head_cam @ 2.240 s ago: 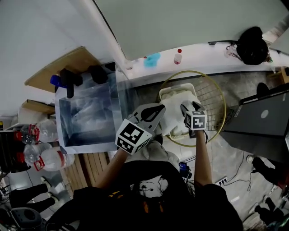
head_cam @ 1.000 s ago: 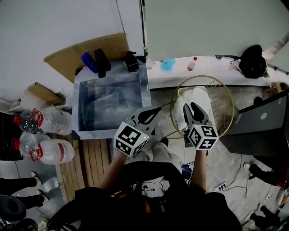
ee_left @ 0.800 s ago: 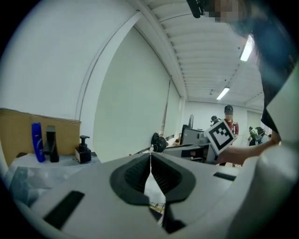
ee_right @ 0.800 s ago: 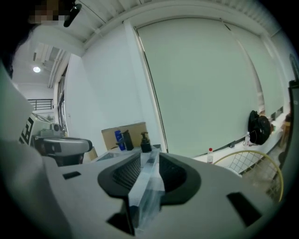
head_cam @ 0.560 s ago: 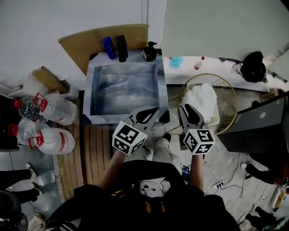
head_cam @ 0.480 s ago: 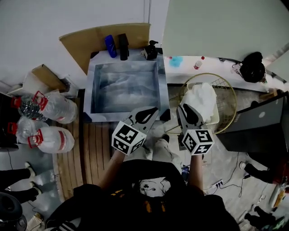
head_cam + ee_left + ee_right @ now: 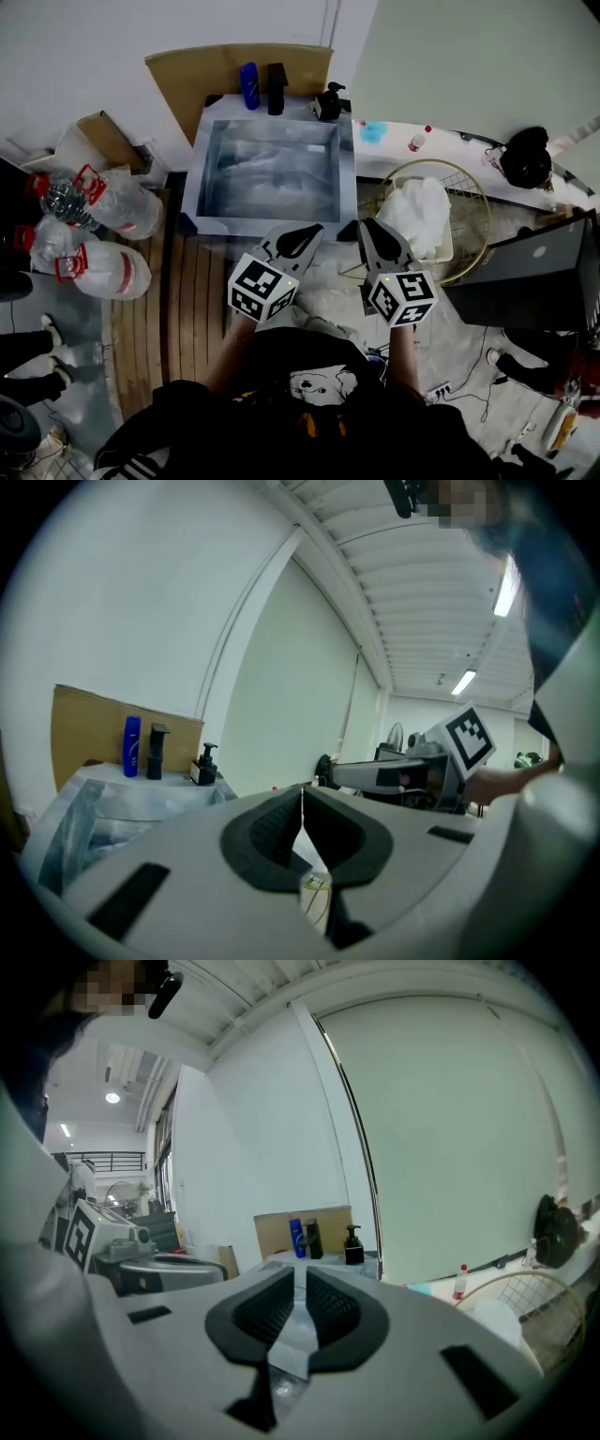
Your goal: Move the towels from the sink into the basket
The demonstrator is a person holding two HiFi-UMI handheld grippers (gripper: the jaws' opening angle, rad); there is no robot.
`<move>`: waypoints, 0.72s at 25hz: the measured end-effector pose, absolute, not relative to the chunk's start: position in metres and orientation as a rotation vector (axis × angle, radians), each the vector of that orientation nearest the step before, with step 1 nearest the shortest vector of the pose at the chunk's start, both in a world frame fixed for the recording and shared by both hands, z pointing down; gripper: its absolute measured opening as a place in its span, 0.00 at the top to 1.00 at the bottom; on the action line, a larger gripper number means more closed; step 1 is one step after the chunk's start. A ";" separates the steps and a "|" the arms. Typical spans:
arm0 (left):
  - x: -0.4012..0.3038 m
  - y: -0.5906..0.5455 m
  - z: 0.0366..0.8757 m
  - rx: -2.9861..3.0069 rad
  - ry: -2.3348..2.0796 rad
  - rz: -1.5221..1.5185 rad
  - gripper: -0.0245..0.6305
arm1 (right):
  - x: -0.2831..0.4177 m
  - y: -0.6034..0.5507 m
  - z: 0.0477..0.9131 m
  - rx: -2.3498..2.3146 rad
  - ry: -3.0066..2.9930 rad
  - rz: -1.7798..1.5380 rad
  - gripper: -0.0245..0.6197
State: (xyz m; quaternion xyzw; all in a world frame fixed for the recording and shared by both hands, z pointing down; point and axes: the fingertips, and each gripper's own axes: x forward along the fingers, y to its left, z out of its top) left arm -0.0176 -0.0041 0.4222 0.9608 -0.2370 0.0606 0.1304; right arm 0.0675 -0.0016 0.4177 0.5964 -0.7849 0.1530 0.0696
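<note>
A steel sink (image 7: 200, 187) stands at the top centre, with pale crumpled material (image 7: 267, 173) inside that I cannot make out clearly. White towels (image 7: 422, 211) are piled in the round wire basket (image 7: 473, 202) to its right. My left gripper (image 7: 317, 229) hovers at the sink's front right corner with its jaws together and nothing in them (image 7: 302, 794). My right gripper (image 7: 364, 226) hangs between sink and basket. Its jaws have just been closing down to a thin slit, and nothing is between them (image 7: 298, 1274).
Large water bottles (image 7: 94, 216) lie on the floor at the left. A blue bottle (image 7: 249, 86), a black bottle (image 7: 277, 101) and a pump dispenser (image 7: 330, 101) stand behind the sink against cardboard (image 7: 187, 70). A dark box (image 7: 534, 272) sits right of the basket.
Both grippers have moved left, away from the basket and toward the sink. The right gripper has left the towel pile in the basket and its jaws have narrowed.
</note>
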 end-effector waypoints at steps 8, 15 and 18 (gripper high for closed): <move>-0.017 0.013 0.415 2.755 -0.799 0.155 0.95 | 0.064 0.020 0.412 1.680 -2.431 0.426 0.94; -0.004 0.032 0.413 2.750 -0.842 0.162 0.95 | 0.073 0.039 0.411 1.626 -2.456 0.391 0.95; 0.002 0.039 0.411 2.757 -0.843 0.168 0.95 | 0.079 0.042 0.409 1.621 -2.467 0.393 0.95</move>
